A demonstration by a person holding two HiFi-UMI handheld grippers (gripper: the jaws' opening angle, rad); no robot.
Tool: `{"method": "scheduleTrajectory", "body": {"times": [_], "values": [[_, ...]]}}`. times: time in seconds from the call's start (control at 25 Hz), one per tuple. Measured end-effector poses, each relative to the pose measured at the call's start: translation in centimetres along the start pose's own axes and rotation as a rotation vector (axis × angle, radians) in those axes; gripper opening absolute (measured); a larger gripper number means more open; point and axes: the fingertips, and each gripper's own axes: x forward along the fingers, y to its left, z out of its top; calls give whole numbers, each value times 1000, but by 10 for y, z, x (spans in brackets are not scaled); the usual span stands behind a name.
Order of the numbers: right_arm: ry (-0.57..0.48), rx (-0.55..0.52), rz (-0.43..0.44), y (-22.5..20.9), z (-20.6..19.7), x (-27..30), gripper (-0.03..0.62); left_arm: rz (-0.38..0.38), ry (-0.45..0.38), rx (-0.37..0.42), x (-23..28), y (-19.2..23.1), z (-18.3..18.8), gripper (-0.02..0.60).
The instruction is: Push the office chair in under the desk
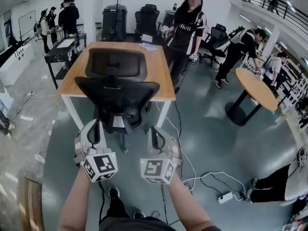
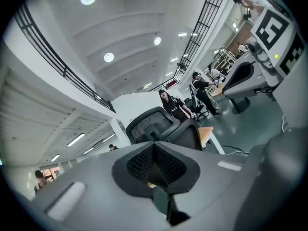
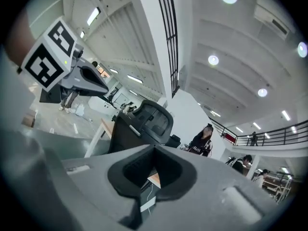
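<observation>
Office chair (image 1: 118, 88), black with a mesh back and headrest, stands at the near edge of the desk (image 1: 161, 78). Its back faces the camera wearer, and its seat is tucked in below the wooden top. The wheeled base shows on the grey floor (image 1: 216, 143) between the desk's white legs.

Just short of the chair, the left hand-held gripper (image 1: 95, 124) and the right hand-held gripper (image 1: 152, 128) are held side by side and point at the backrest, apart from it. In the left gripper view the jaws are pressed together with nothing between them, and the chair appears beyond them. The right gripper view likewise shows the jaws pressed together and empty, with the chair and the desk's edge ahead.

Beyond the desk's far right corner a person (image 1: 188, 30) in a black top stands facing this way. More dark chairs (image 1: 147, 18) are parked behind the desk. To the right stands a round table (image 1: 257, 85) on a dark pedestal. On the floor near the right forearm, a white power strip (image 1: 225, 197) lies with its cable (image 1: 211, 177) looping away.
</observation>
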Motion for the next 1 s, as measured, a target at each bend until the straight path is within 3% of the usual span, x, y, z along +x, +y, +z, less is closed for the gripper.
{"method": "scheduleTrajectory", "body": {"times": [0.28,0.52,1.0], "values": [[-41,49,72,11,4,-58,-9,-29,29,-112,-66,-27,16,17],[-50,96,91,17,6,-84,-9,-66,33,-160,-87,-44,22,17],[-56,105,85,41,31,-99,-9,-108,27,-231,-116,-29,9,17]]}}
